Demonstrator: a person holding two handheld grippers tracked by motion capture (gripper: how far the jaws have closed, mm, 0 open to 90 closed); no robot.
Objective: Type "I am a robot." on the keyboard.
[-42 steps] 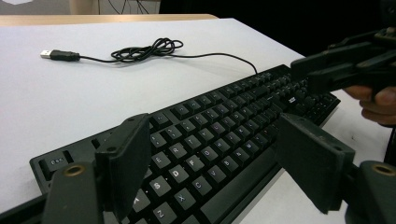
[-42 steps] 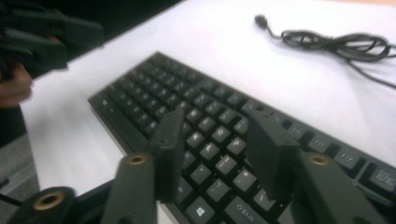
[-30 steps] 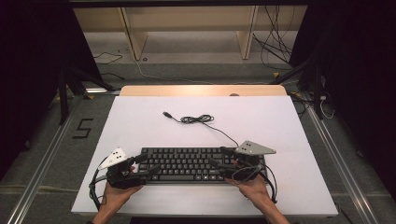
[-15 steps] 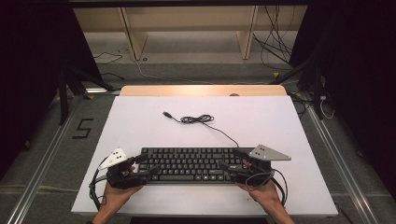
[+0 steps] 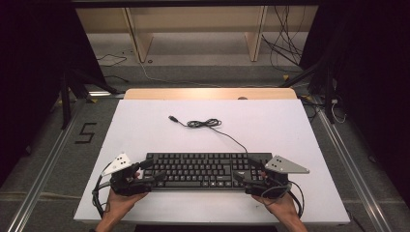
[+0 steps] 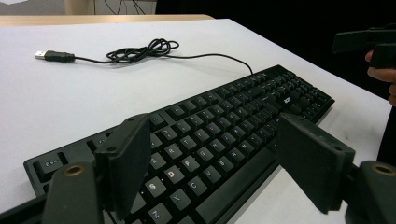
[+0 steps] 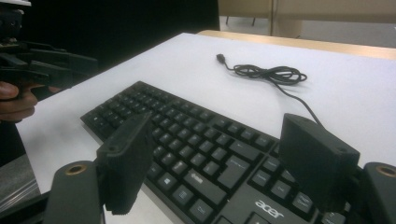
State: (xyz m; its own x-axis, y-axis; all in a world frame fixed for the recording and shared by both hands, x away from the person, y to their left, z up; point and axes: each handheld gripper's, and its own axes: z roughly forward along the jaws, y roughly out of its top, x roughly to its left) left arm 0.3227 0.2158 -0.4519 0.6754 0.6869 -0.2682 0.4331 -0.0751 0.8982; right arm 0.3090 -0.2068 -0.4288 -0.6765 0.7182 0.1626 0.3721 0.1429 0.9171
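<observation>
While the keyboard lies flat near the front edge of the white table, 1 gripper stands at each of its ends. The left gripper is at the keyboard's left end; in the left gripper view its jaws are spread apart over the left keys, with no pad pressing on the keyboard. The right gripper is at the right end. Its jaws have just been opening, and in the right gripper view they stand wide on either side of the keyboard's right corner, released from it. The keyboard's cable runs from its far edge toward the middle of the table, bunches into a loose coil, and ends in a plug lying to the left of the coil.
</observation>
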